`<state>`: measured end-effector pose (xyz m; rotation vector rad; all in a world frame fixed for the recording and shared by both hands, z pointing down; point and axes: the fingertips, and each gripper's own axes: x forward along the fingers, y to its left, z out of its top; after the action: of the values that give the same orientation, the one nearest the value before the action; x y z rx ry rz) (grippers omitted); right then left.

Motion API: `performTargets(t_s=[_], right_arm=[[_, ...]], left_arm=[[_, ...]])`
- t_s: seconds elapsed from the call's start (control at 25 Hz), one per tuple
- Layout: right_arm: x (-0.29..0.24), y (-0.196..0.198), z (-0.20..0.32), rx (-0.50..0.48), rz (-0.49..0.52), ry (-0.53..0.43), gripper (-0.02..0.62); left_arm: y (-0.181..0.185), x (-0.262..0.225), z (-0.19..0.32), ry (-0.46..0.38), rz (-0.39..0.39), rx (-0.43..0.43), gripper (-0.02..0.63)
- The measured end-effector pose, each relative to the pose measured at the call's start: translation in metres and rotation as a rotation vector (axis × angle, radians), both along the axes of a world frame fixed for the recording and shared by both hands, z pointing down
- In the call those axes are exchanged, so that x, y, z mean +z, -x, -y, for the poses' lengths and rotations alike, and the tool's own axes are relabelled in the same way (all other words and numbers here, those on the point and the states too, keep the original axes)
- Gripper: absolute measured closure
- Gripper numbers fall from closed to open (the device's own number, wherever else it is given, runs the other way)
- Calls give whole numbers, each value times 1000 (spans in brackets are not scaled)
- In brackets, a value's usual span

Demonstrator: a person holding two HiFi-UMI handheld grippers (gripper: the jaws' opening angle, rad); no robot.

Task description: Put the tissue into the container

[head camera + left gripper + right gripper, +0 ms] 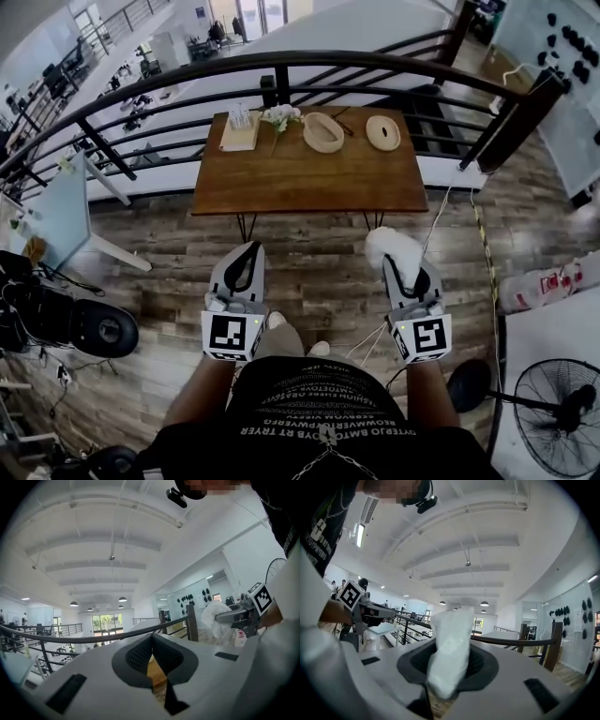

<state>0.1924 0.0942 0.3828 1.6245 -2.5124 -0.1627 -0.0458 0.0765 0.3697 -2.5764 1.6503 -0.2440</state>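
A rectangular wooden counter (309, 178) ahead holds a pale oval container (323, 132); the right hand-held gripper (399, 266) pinches crumpled white tissue (389, 246), and the left hand-held gripper (246, 253) is closed and empty.

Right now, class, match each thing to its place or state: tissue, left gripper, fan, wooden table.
Things:
1 tissue
2 left gripper
3 fan
4 wooden table

Places or states:
a on the floor, at the person's right
b clamped in the right gripper
c empty
d beside the railing, bearing two oval dishes

Pairs: 1-b, 2-c, 3-a, 4-d.
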Motion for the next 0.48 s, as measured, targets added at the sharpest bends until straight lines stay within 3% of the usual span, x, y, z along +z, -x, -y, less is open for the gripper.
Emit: performTargets(t_s=[0.2,0.48], right_arm=[[-3,-11,8,34,5,-42,474],[8,2,34,26,-20,-20,474]], left_arm=[[-13,1,10,-50,46,23,580],[-3,10,40,-28,16,9,580]])
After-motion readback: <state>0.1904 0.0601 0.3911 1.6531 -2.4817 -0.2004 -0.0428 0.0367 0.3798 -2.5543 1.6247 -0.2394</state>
